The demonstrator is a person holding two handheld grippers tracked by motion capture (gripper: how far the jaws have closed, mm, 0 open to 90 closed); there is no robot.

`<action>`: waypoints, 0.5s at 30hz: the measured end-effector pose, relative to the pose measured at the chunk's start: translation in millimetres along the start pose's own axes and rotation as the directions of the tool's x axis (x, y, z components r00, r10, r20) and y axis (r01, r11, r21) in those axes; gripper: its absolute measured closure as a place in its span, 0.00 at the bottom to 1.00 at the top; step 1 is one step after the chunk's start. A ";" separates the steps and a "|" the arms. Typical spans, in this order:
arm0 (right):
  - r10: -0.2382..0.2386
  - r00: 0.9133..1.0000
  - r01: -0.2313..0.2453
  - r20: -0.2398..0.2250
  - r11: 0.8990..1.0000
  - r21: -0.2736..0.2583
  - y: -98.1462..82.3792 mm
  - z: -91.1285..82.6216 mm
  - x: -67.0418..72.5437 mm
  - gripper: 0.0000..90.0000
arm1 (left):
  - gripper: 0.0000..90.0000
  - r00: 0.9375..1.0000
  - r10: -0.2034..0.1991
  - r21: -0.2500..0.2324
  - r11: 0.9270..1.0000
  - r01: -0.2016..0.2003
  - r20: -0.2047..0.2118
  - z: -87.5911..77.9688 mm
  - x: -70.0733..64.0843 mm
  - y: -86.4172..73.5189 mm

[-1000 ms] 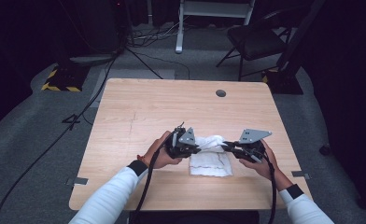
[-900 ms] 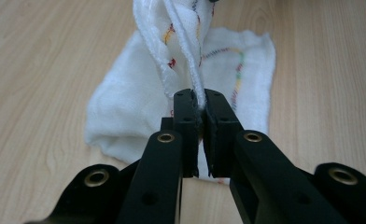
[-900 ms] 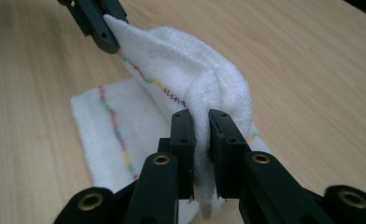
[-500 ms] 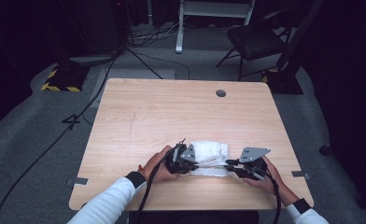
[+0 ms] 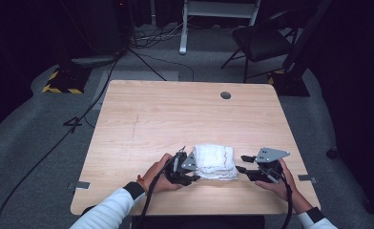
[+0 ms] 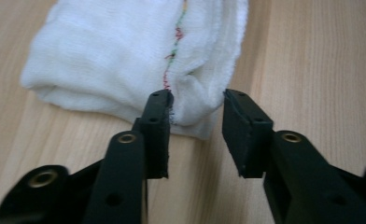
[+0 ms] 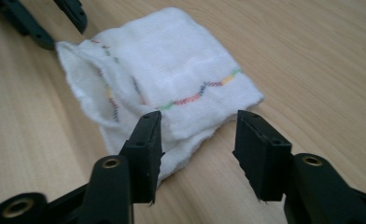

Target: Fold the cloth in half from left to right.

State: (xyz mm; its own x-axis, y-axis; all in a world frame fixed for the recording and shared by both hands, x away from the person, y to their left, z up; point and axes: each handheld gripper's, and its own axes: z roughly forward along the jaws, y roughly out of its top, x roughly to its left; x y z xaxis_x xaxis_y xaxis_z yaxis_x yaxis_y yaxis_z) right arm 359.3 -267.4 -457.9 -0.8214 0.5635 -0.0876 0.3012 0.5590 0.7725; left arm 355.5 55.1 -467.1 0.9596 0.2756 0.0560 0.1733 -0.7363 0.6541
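Observation:
A white cloth [image 5: 216, 161] with a coloured zigzag stitch line lies folded on the wooden table [image 5: 175, 119], near the front edge. My left gripper [image 5: 197, 173] sits at the cloth's left side. In the left gripper view its jaws stand open [image 6: 196, 100] with a folded corner of the cloth [image 6: 125, 60] between the tips. My right gripper [image 5: 240, 163] is at the cloth's right side, a small gap away. In the right gripper view it is open [image 7: 199, 123], with the near corner of the cloth [image 7: 172, 74] reaching in between the jaws.
The left gripper's black jaws [image 7: 55, 21] show at the far end of the cloth in the right gripper view. A round cable hole [image 5: 225, 95] is in the table's far side. A chair [image 5: 261, 40] and floor cables [image 5: 80, 119] lie beyond the table.
Both grippers have come toward the table's near edge. The cloth, spread with one edge lifted a second ago, now lies folded in a compact stack, and the right gripper has drawn back off it.

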 end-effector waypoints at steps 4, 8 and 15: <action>-0.002 1.000 0.002 0.027 1.000 0.007 6.4 7.0 -2.1 0.50 | 0.55 0.999 -0.045 -0.067 0.997 0.043 -0.025 -3.9 4.4 -0.9; 0.002 0.999 -0.002 0.040 1.000 0.006 13.4 15.7 -3.9 0.46 | 0.48 0.993 -0.101 -0.104 0.990 0.095 -0.054 0.1 14.9 1.5; -0.030 0.999 0.031 -0.011 0.997 0.074 16.3 36.1 3.2 0.44 | 0.44 0.996 -0.089 -0.032 0.996 0.088 -0.031 21.9 27.3 7.8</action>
State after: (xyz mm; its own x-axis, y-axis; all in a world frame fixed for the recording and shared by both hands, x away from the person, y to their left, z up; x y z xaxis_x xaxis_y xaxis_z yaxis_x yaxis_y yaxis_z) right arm 379.1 -234.6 -468.3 -0.8353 0.5399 -0.1041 0.3106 0.6195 0.7209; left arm 388.0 43.3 -477.0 0.9332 0.3588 0.0211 0.2495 -0.6889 0.6805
